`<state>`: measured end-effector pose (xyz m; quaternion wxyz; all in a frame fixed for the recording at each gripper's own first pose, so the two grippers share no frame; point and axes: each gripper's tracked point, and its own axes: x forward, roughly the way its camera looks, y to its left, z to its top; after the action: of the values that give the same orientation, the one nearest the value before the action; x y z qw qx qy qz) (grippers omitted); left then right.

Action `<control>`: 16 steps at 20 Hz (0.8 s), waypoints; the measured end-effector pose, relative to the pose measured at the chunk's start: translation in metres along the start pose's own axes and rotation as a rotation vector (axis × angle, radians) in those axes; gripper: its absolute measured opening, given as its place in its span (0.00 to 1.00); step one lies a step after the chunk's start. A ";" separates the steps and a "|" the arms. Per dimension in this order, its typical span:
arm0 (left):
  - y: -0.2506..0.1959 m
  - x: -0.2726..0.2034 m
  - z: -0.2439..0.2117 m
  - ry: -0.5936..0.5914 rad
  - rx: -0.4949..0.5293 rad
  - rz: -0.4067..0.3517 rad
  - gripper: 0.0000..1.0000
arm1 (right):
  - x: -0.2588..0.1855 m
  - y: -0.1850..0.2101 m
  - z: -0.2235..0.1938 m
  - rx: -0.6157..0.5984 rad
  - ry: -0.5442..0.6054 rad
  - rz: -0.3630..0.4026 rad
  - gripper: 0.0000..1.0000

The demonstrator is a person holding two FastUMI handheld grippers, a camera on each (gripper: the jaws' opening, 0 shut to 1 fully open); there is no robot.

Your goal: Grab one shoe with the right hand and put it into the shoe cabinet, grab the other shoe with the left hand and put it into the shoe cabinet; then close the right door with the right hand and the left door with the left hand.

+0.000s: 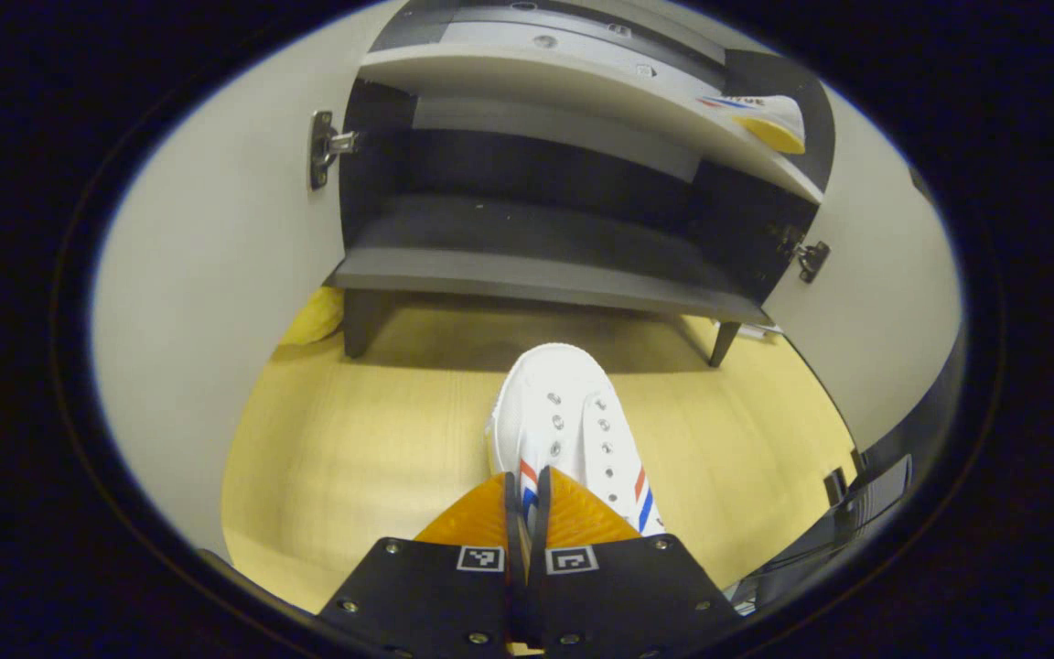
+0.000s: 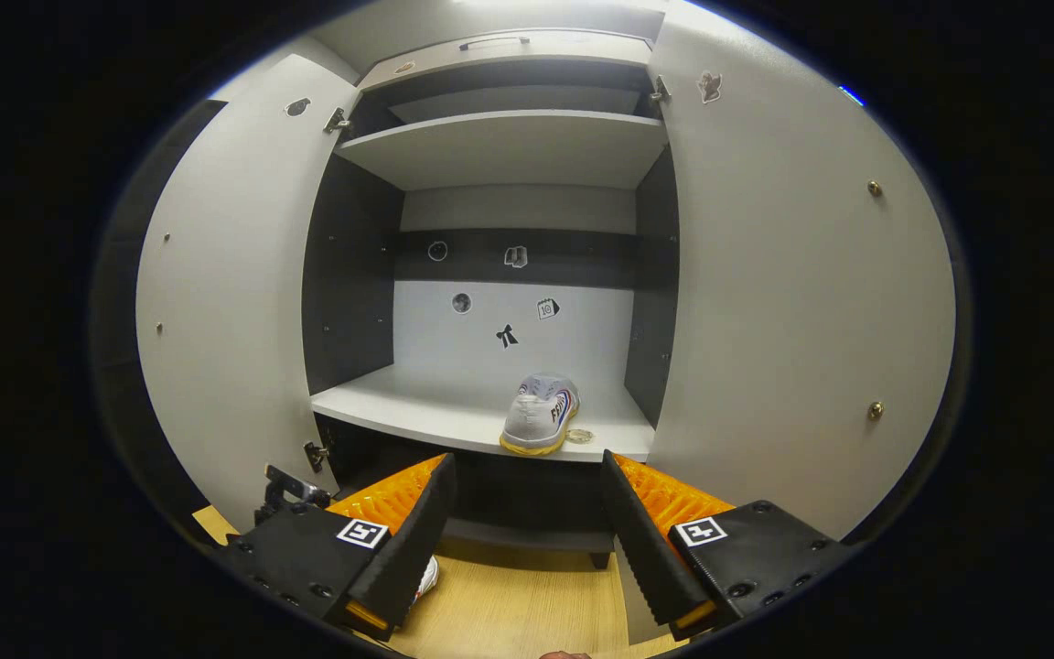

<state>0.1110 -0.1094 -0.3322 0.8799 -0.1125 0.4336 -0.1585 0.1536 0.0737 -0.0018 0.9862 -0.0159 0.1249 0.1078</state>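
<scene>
Left tongs (image 1: pixel 527 513) pinch the white sneaker (image 1: pixel 573 430) by its soft, light collar below the shoe cabinet (image 1: pixel 545 275). Right tongs (image 2: pixel 527 522) gape wide, empty, facing the shelved sneaker (image 2: pixel 541 414).

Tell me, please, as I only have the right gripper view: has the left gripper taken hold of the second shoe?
Observer: Yes. In the left gripper view the left gripper has its fingers closed on the heel end of the white shoe.
Operator: Which way is that shoe pointing?
Observer: Its toe points toward the cabinet's bottom shelf, above the wooden floor; I cannot tell whether it is lifted.
Operator: Is anything on that bottom shelf?
Observer: I see nothing on the part of it that shows.
</scene>
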 end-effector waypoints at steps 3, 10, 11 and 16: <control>-0.003 -0.019 0.020 -0.057 0.013 -0.023 0.02 | -0.005 -0.001 -0.002 0.000 0.000 -0.002 0.98; -0.004 -0.101 0.091 -0.228 0.049 -0.085 0.00 | -0.013 -0.008 -0.008 0.005 0.010 -0.009 0.98; -0.001 -0.112 0.101 -0.251 0.050 -0.092 0.00 | -0.014 -0.009 -0.009 0.004 0.011 -0.010 0.98; -0.001 -0.119 0.103 -0.359 0.064 -0.122 0.01 | -0.021 -0.016 -0.011 0.001 0.008 -0.020 0.98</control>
<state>0.1244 -0.0595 -0.1837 0.9350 -0.1369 0.2568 -0.2029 0.1344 0.0531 -0.0067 0.9867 -0.0173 0.1286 0.0980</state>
